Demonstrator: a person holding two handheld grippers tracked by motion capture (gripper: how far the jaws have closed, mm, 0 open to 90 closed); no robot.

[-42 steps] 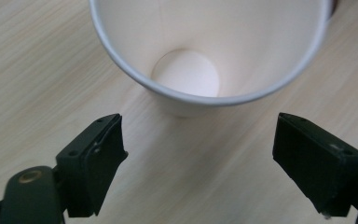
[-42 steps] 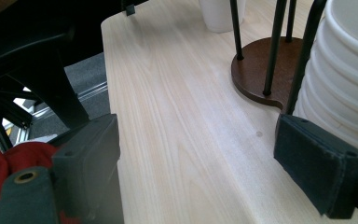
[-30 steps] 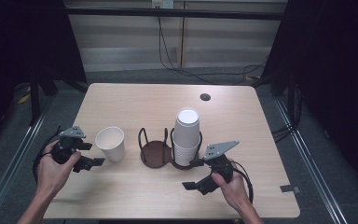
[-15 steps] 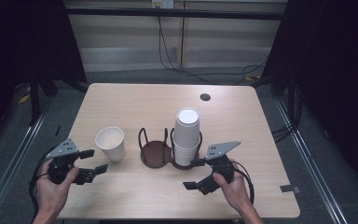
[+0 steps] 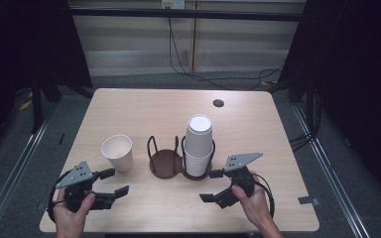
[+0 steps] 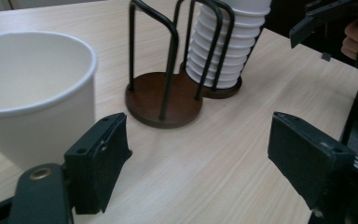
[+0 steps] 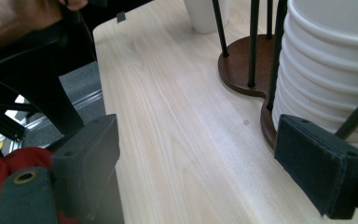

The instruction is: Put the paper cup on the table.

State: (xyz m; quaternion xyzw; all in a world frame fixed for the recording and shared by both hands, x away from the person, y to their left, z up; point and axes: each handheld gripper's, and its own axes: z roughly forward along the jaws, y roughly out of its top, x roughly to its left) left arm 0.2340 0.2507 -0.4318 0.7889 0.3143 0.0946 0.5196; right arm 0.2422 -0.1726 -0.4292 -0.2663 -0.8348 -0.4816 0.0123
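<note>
A single white paper cup [image 5: 117,151] [image 6: 32,93] stands upright on the wooden table [image 5: 144,111], left of a dark two-ring wire cup holder [image 5: 164,159] [image 6: 165,100]. The holder's right ring carries a tall stack of white cups [image 5: 198,145] [image 6: 223,51] [image 7: 331,70]; its left ring holds nothing. My left gripper [image 5: 111,182] [image 6: 200,163] is open near the table's front left, just in front of the single cup. My right gripper [image 5: 212,186] [image 7: 209,168] is open at the front right, close beside the stack. Nothing sits between either pair of jaws.
A small dark round hole [image 5: 218,103] marks the table's far right. Cables [image 5: 188,64] trail across the floor behind the table. A metal rail [image 5: 17,163] runs along the floor at the left. The table's near edge lies right under both hands.
My left gripper has pulled back from beside the single cup toward the front left edge. The right gripper has stayed where it was.
</note>
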